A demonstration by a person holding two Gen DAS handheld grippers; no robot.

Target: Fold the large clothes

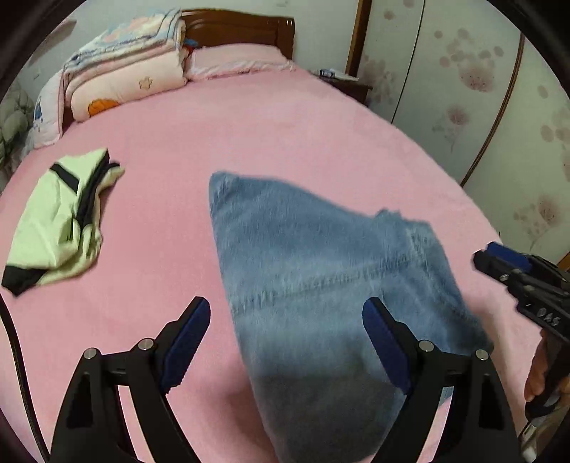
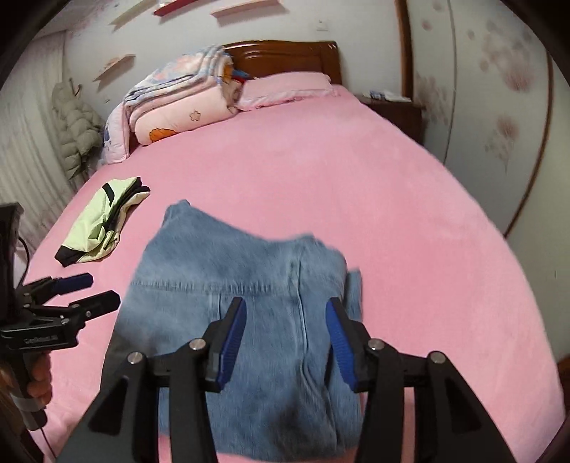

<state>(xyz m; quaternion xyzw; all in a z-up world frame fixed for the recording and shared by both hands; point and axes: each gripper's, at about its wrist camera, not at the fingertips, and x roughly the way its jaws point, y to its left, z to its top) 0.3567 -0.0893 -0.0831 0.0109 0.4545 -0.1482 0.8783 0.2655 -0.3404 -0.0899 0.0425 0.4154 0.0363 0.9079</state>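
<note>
Folded blue jeans point(image 1: 320, 270) lie on the pink bed point(image 1: 249, 135), near its front edge; they also show in the right wrist view point(image 2: 249, 285). My left gripper point(image 1: 286, 313) is open and empty, hovering above the jeans' near left part; it shows from the side in the right wrist view point(image 2: 103, 290). My right gripper point(image 2: 285, 310) is open and empty above the middle of the jeans; it shows at the right edge of the left wrist view point(image 1: 493, 256).
A folded light-green and black garment point(image 1: 60, 217) lies on the bed's left side point(image 2: 103, 220). Stacked quilts point(image 1: 124, 64) and a pink pillow point(image 1: 235, 60) sit by the wooden headboard point(image 1: 245, 28). A nightstand point(image 1: 345, 83) and wardrobe doors point(image 1: 463, 89) stand to the right.
</note>
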